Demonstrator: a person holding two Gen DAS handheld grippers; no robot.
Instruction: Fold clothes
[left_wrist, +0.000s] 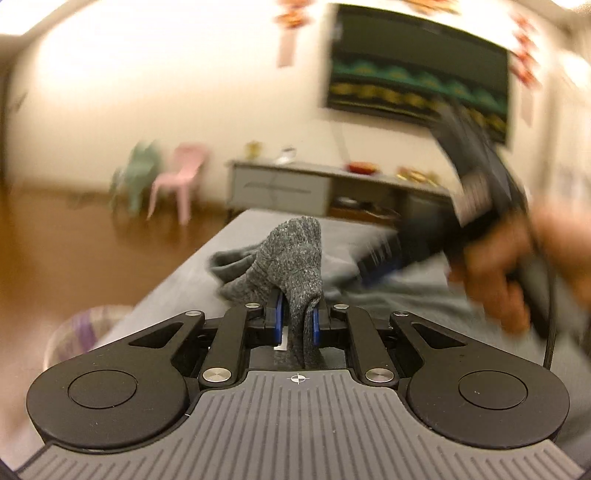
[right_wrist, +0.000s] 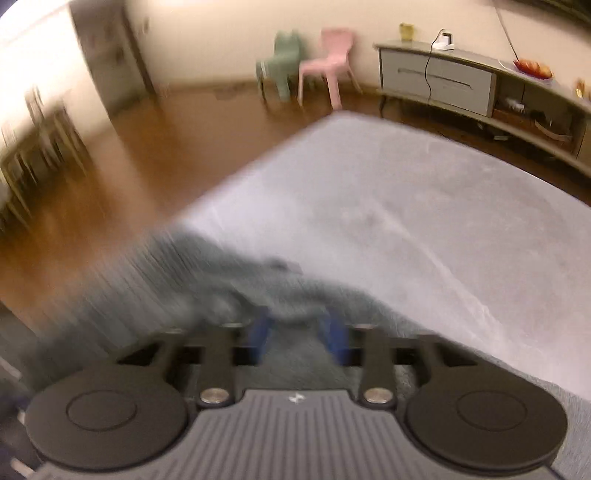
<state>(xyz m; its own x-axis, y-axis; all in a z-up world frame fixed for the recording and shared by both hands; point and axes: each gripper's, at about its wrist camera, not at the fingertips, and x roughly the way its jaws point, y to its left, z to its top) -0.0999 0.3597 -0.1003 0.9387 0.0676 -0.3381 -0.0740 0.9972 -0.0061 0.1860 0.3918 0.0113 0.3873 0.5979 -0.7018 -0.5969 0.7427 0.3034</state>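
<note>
In the left wrist view the left gripper (left_wrist: 297, 319), low centre, is clamped tight on a fold of the grey garment (left_wrist: 291, 254), which rises from the bed (left_wrist: 177, 280) at mid-frame. At right, the right gripper (left_wrist: 380, 266), blurred, reaches toward the cloth. In its own view the right gripper (right_wrist: 301, 334) stands wide apart over the garment (right_wrist: 221, 280) at lower left, gripping nothing. Best to seat it on an edge before closing, keeping the cloth taut.

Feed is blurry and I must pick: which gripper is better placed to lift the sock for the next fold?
Left. The left gripper is already shut on the sock; the right gripper stands open over the cloth, holding nothing.
</note>
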